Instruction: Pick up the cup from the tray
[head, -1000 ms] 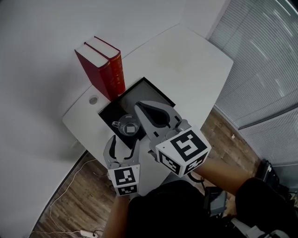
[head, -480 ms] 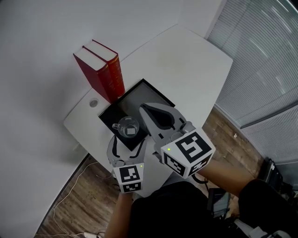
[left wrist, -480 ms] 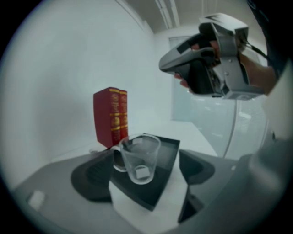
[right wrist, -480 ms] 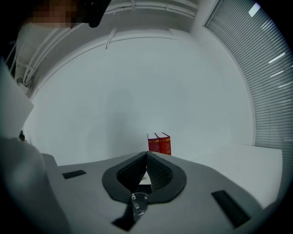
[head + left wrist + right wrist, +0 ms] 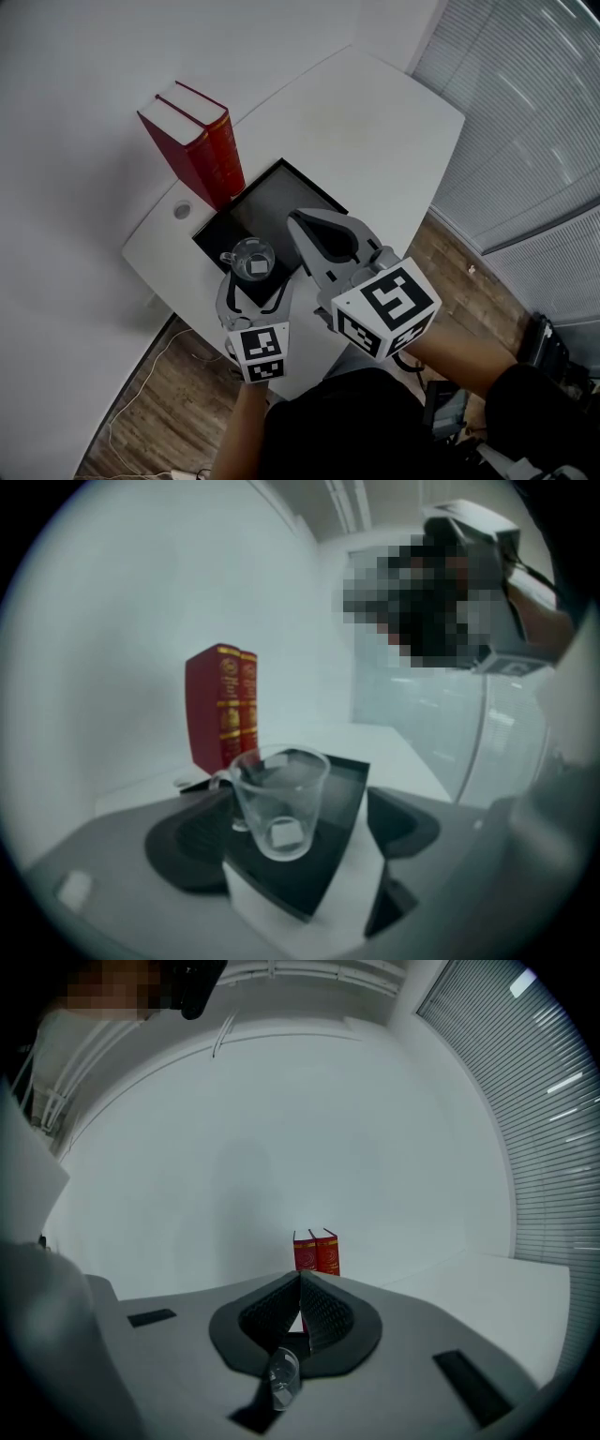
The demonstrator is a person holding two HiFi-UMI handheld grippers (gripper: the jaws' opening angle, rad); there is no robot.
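Observation:
A clear glass cup [image 5: 251,261] with a handle stands upright near the front corner of the black tray [image 5: 272,202]. My left gripper [image 5: 255,287] is open, and its jaws have just been opening. In the left gripper view the cup [image 5: 279,803] stands between the two wide-spread pads [image 5: 187,846], and neither pad touches it. My right gripper [image 5: 300,219] is shut and empty, hovering over the tray to the right of the cup. The right gripper view has the closed gripper [image 5: 300,1281] with the cup [image 5: 284,1377] low beneath it.
Two red books [image 5: 192,141] stand upright just behind the tray on the white table [image 5: 375,122]. A round cable hole [image 5: 182,210] lies left of the tray. Window blinds [image 5: 525,122] run along the right, and wooden floor lies below the table's front edge.
My left gripper has moved forward and down toward the cup, and its jaws have spread wider, so the cup now sits between them. The right gripper has stayed almost still.

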